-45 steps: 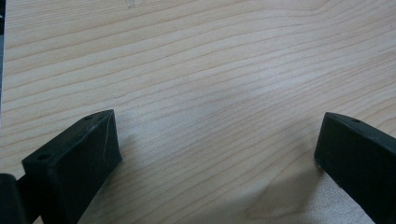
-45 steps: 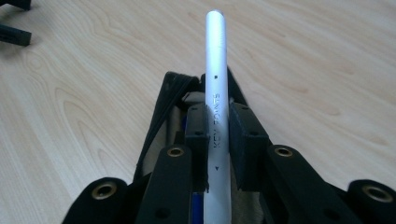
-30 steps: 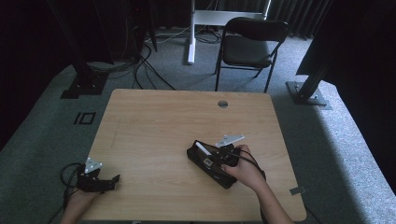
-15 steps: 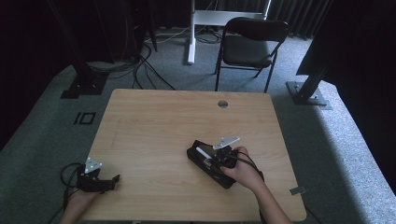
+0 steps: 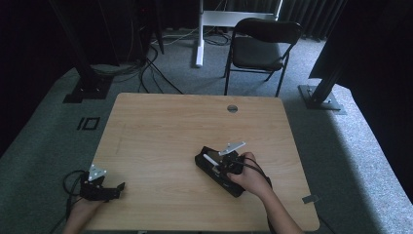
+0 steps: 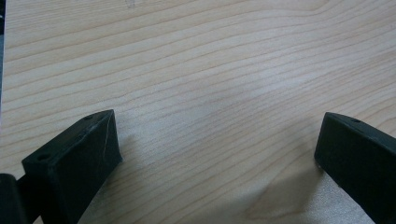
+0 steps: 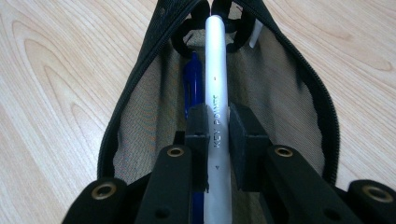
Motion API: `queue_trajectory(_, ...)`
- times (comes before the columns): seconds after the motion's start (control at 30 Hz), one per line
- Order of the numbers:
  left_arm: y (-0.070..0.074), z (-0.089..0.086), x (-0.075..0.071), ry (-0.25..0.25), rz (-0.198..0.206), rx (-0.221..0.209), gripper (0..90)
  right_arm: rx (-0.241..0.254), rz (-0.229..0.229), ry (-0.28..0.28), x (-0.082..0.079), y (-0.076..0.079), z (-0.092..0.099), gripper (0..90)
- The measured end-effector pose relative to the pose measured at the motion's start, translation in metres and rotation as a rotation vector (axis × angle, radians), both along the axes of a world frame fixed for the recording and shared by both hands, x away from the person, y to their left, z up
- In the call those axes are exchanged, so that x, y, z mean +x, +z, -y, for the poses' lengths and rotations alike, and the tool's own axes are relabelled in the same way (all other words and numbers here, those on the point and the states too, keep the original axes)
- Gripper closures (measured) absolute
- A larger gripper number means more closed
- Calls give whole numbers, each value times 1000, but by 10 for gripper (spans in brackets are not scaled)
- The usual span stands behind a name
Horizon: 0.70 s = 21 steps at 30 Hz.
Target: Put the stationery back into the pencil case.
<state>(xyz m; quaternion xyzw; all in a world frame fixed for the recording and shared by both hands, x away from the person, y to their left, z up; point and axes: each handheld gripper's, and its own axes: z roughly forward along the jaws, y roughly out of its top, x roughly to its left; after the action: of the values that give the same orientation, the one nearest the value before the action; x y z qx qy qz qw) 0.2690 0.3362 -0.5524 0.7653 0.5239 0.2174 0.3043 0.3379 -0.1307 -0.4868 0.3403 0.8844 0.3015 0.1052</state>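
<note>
Item: white pen [image 7: 216,88] | right gripper [image 7: 217,135] jaws clamped on barrel, over open black pouch [image 7: 140,84] beside blue pen [image 7: 191,84] | left gripper [image 6: 215,149] jaws apart on worktop [image 6: 210,60] | advice: pen to be kept lengthwise with pouch, clear of zip edges

A white pen [image 7: 216,88] lies lengthwise inside the open black pencil case [image 7: 140,93].

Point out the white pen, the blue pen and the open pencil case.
white pen [image 7: 217,70], right gripper view, mid barrel.
blue pen [image 7: 191,81], right gripper view, upper barrel.
pencil case [image 7: 140,116], right gripper view, inner lining.
</note>
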Motion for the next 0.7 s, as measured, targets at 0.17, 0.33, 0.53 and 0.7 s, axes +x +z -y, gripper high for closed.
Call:
queue_trajectory(0.17, 0, 0, 0, 0, 0, 0, 2, -18, 1, 4, 1, -2, -3, 783)
queue_trajectory(0.33, 0, 0, 0, 0, 0, 0, 1, -26, 3, 20, -2, -1, -7, 782)
queue_trajectory(0.53, 0, 0, 0, 0, 0, 0, 2, -51, -7, 34, -2, -5, -13, 782)
queue_trajectory(0.7, 0, 0, 0, 0, 0, 0, 2, -51, -34, 40, -1, -10, -15, 782)
